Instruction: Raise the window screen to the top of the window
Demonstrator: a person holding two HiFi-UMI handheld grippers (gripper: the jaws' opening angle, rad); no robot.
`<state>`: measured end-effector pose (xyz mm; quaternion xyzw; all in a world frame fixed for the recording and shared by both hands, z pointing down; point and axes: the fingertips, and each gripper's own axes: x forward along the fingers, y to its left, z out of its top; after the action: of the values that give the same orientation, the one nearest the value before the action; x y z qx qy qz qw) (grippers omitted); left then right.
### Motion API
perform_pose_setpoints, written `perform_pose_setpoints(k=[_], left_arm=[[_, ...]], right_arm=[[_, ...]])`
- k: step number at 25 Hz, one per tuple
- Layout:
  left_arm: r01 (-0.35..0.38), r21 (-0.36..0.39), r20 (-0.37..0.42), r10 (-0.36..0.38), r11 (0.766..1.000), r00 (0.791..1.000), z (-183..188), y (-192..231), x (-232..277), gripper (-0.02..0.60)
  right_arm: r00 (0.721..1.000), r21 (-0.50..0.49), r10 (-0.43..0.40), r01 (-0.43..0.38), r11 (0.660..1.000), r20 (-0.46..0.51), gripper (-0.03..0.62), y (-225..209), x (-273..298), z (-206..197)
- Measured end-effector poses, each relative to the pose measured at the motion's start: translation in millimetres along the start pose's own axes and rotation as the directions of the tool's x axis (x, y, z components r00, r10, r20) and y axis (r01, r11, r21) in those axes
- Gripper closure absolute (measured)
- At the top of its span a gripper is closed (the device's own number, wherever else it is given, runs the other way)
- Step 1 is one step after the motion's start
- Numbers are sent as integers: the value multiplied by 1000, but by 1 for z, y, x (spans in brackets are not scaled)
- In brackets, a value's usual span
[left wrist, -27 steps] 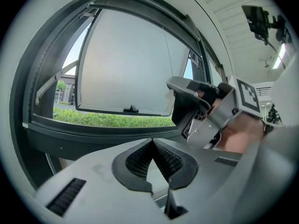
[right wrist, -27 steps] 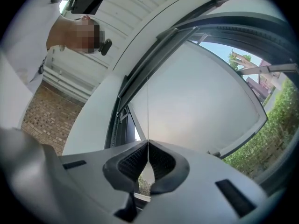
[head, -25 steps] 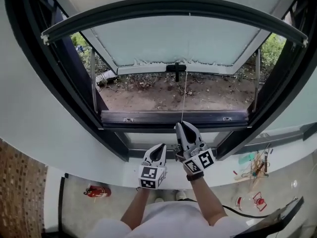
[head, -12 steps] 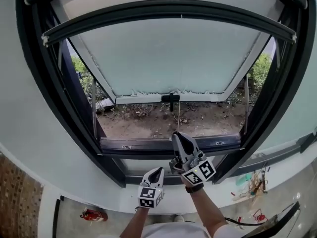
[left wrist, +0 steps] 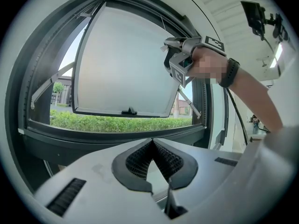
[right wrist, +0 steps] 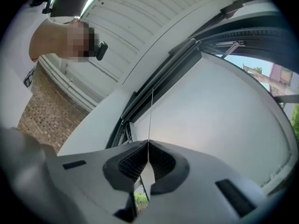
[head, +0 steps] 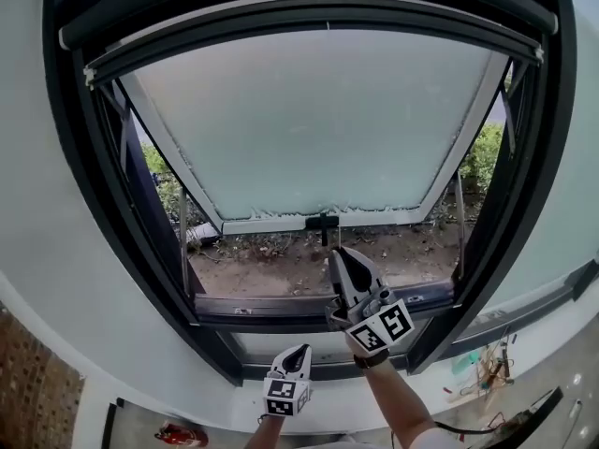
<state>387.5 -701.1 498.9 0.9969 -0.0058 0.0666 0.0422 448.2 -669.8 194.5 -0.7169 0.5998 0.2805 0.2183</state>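
The window's dark frame [head: 112,157] fills the head view, and its frosted sash [head: 318,129] is swung outward. The screen's dark pull bar [head: 309,15] sits high, just under the top housing. A thin cord [right wrist: 150,115] runs from that bar down into my right gripper [head: 339,253], which is shut on it and tilted upward in front of the lower frame. The left gripper view shows the same gripper [left wrist: 168,45] raised before the sash. Lower down, near the sill, my left gripper [head: 301,350] is shut with nothing in it.
A black handle [head: 321,222] sits on the sash's lower edge. Bare soil and a green hedge [left wrist: 117,123] lie outside. Below the white sill [head: 140,344] a red object [head: 178,432] lies on the floor, and a brick wall [head: 28,382] is at the left.
My right gripper has risen with the cord still in its jaws, and the pull bar now sits closer under the top housing. The head view has tilted up. The left gripper stayed low.
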Motion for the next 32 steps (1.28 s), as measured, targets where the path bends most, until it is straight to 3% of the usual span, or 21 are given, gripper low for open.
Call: perform_pose_setpoints(k=[5, 9, 16, 23, 25, 28, 30, 32], left_arm=[[0, 9, -1, 0, 1000, 1000, 2, 2, 0, 580], [-4, 12, 5, 4, 1000, 1000, 6, 4, -2, 580], [-18, 19, 15, 18, 1000, 1000, 17, 15, -2, 580], [-16, 17, 78, 14, 1000, 997, 41, 13, 2, 580], [-10, 12, 93, 9, 1000, 996, 48, 9, -2, 580], [-7, 7, 125, 6, 1000, 992, 63, 7, -7, 580], [-10, 2, 143, 9, 1000, 990, 73, 6, -8, 580], [-11, -6, 159, 12, 1000, 987, 81, 6, -10, 580]], right_arm=[[999, -48, 31, -30, 998, 12, 594, 5, 24, 23], [998, -91, 30, -35, 995, -64, 594, 11, 37, 23], [994, -133, 38, -24, 991, 104, 592, 30, 15, 49], [971, -73, 25, -8, 997, 237, 592, 30, -23, 88], [985, -60, -12, 23, 998, 174, 592, 27, -37, 73], [993, -39, -115, 114, 993, -21, 592, 14, -65, 15], [950, -71, -251, 241, 968, -187, 593, -1, -95, -29], [868, -131, -366, 342, 930, -336, 592, -11, -127, -70]])
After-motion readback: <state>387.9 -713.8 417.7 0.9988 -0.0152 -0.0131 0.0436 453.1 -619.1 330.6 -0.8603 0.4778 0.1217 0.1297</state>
